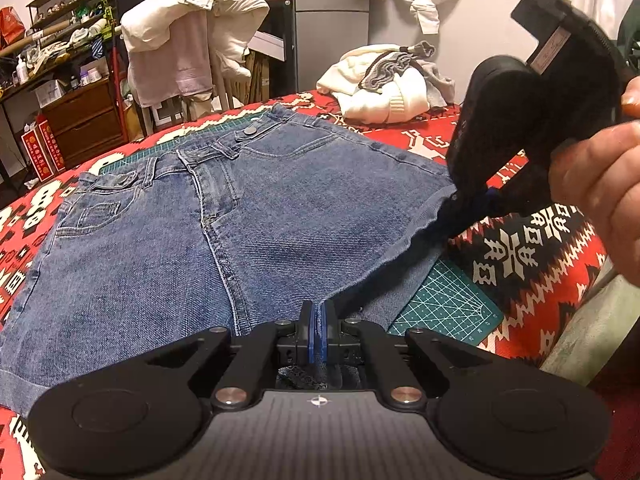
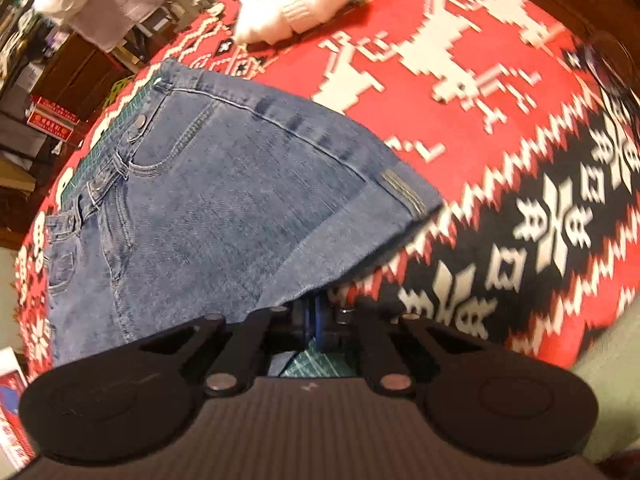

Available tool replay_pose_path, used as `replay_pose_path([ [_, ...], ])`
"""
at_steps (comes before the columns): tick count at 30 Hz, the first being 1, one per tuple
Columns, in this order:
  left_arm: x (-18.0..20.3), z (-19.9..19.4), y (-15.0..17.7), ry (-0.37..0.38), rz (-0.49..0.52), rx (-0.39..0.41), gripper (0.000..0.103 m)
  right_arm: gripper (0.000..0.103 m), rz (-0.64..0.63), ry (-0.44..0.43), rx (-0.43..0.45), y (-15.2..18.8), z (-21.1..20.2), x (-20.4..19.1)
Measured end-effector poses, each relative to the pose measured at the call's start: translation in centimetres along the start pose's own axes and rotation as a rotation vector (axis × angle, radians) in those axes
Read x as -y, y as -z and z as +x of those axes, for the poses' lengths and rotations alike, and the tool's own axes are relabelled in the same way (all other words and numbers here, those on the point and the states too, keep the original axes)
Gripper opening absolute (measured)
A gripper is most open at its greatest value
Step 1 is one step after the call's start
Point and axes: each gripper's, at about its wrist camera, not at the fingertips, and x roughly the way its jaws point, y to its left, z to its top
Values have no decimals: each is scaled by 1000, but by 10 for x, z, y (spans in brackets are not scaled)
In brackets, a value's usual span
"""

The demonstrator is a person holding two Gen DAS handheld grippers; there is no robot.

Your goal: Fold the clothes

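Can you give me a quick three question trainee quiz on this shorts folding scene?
1. True or false: the left hand-held gripper is shut on the denim shorts.
2. What does the right hand-held gripper grip? A) white sweater B) shorts' cuffed hem C) cutting mat
3. What green item lies under the shorts?

Key: 1 true. 2 B. 3 the cutting mat, on the red patterned blanket.
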Motion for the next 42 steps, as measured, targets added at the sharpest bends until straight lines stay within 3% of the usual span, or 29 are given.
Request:
replay_pose_path([
  [6,11,-5,6,36,77,0,3,2,128,-30,-59,-2,-9,25],
  [12,22,-5,18,20,175,-24,3,2,118,2,-82,0,-4,25],
  [20,33,-6,33,-14,298,-51,3,3,178,-36,-75,4,-21,44],
  [28,32,-7,33,-13,292,-56,3,10,272,-142,12,-3,-41,68],
  [36,31,-7,33,-13,286,-60,3,14,370,-55,54,-31,-37,91],
  [38,30,-6,32,-9,281,-61,3,23,421,-77,44,-34,-33,100],
  [42,29,-6,32,-5,273,-62,3,23,442,-110,21,-36,-21,102],
])
